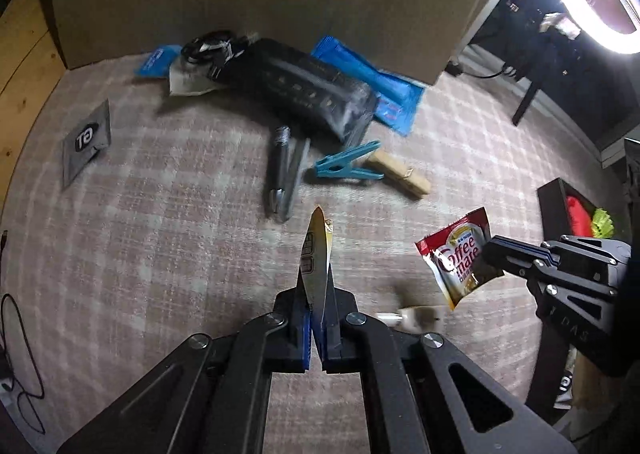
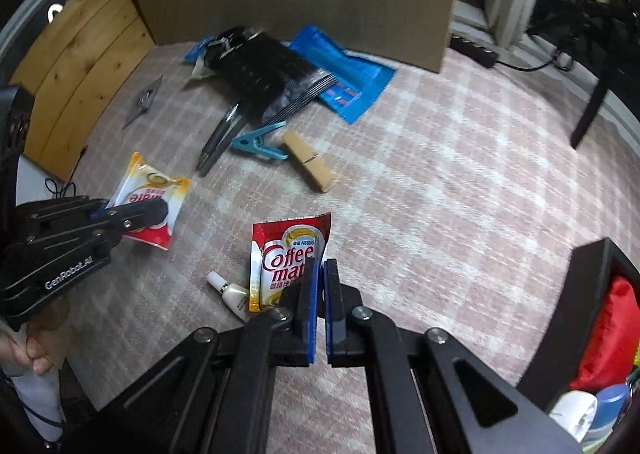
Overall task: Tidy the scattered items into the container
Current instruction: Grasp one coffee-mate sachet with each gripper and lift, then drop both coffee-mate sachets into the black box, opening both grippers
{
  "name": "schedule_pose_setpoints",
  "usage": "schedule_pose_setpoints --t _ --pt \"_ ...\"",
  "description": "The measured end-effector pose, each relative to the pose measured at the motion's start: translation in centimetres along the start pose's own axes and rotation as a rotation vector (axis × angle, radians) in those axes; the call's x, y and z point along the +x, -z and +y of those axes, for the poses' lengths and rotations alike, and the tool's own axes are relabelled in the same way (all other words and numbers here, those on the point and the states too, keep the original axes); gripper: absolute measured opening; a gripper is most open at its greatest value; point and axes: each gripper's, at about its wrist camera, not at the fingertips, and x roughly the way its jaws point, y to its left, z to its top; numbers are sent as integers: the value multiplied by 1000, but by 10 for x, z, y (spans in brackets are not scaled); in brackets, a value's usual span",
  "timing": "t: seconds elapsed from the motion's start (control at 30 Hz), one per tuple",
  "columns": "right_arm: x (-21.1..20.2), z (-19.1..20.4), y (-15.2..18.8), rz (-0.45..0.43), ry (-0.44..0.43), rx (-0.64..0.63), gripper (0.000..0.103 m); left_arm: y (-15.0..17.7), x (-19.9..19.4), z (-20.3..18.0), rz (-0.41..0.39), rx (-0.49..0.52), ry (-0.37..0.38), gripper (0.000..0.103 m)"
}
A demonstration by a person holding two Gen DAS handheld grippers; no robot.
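Glossy foil sachet point(image 2: 288, 262), woven checked cloth point(image 2: 440, 194), matt wooden peg point(image 2: 308, 166), smooth plastic peg point(image 2: 256, 142)

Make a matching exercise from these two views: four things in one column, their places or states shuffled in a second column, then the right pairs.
Things:
1. Right gripper
2. Left gripper
3. Blue clothespin
4. Black container

States:
A. Lies on the checked cloth beside a wooden clothespin
B. Shut on a red Coffee-mate sachet
C. Holds a red item, at the right edge
D. Shut on a yellow-and-white sachet

Pairs: 1-B, 2-D, 3-A, 4-C
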Motion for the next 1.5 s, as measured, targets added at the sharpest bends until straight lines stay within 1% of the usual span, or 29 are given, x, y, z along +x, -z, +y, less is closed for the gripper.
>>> schedule_pose_setpoints --t 0.1,0.17,0.23,0.33,0.4,0.6,0.73,0.9,1.0,1.17,1.2,1.23,1.27,1.3,1.33,1.37,1.43,1.5 --pt "-9 -7 -2 -19 5 38 3 -1 -13 -19 -15 29 20 2" --pt "-17 -15 0 -34 9 72 3 -26 -18 -24 -21 55 48 2" --pt "-30 -30 4 -51 16 107 3 -42 -19 -47 -30 89 71 2" --pt "-57 -61 14 -78 53 166 3 -50 -19 -85 -44 149 104 2" --pt "-71 -80 21 -92 71 207 3 -52 -26 -110 -50 188 128 2" --pt "-119 -146 53 -133 152 339 3 -61 -33 -181 -60 282 194 2" --pt "-149 -186 77 -158 206 424 3 -60 -34 -227 -51 341 238 2" --pt "-171 -220 101 -178 250 499 3 -51 -34 -283 -28 413 286 2" --pt "-180 -237 113 -180 265 531 3 -42 -37 -307 -22 458 310 2" --pt "-187 -253 130 -184 284 573 4 -22 -43 -340 -3 522 344 2" --pt "-189 -256 132 -194 283 581 4 -18 -43 -345 3 534 351 4" --pt "-191 -260 135 -204 274 593 7 -14 -43 -350 9 546 347 6" --pt "-192 -263 136 -199 257 607 19 -11 -42 -353 24 554 339 27" --pt "-192 -265 137 -193 242 622 26 -9 -40 -354 39 558 337 53" --pt "-193 -266 139 -199 238 636 32 -8 -40 -354 38 557 337 55" --pt "-194 -266 140 -211 249 640 32 -8 -39 -352 29 553 324 51" --pt "-196 -262 139 -218 267 624 32 -8 -36 -349 28 544 301 50" --pt "-197 -258 136 -226 253 613 32 -8 -33 -343 42 533 300 48"
